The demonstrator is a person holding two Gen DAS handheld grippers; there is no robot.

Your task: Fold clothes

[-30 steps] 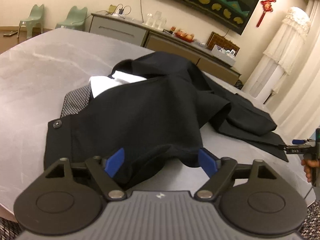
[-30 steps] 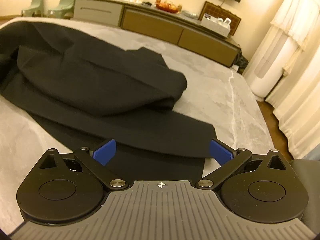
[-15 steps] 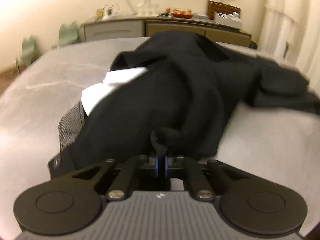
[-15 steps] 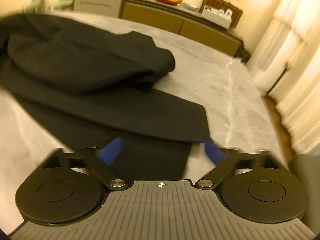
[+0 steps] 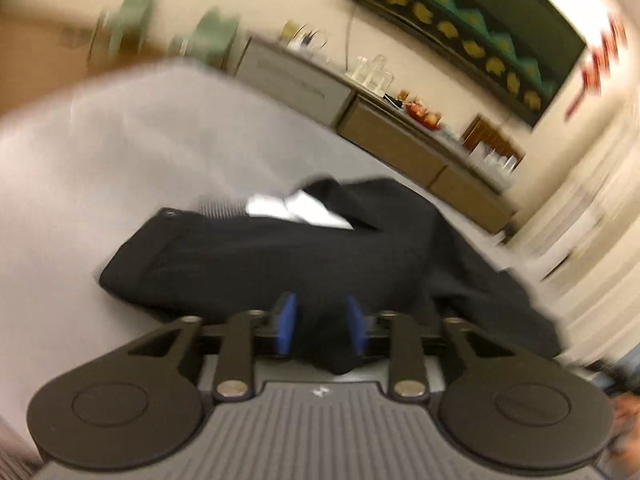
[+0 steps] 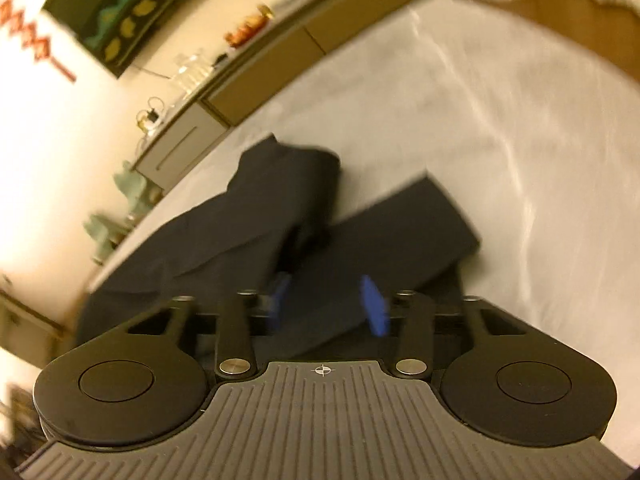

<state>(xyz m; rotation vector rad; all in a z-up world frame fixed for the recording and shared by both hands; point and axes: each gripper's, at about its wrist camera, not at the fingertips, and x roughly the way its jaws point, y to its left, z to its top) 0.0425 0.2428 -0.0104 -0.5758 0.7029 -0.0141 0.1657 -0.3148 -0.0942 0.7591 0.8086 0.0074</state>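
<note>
A pair of black trousers (image 5: 280, 256) lies crumpled on the grey marble table (image 5: 100, 152), with white pocket lining (image 5: 304, 208) and a checked waistband lining showing at the far side. My left gripper (image 5: 320, 322) has its blue pads partly apart with a bunch of the black cloth between them. In the right wrist view the trouser legs (image 6: 360, 232) stretch away across the table (image 6: 500, 128). My right gripper (image 6: 328, 300) is partly open with the leg cloth lying between its blue fingertips. Both views are blurred and tilted.
A long sideboard (image 5: 360, 120) with glasses, fruit and boxes stands along the far wall under a dark painting (image 5: 480, 20). Two green chairs (image 5: 172, 36) stand at the far left. White curtains (image 5: 592, 240) hang at the right.
The left gripper, clamped tight on cloth half a second ago, has its pads wider apart now. The right gripper has narrowed over the trouser leg. Both cameras have swung and tilted; the trousers have shifted.
</note>
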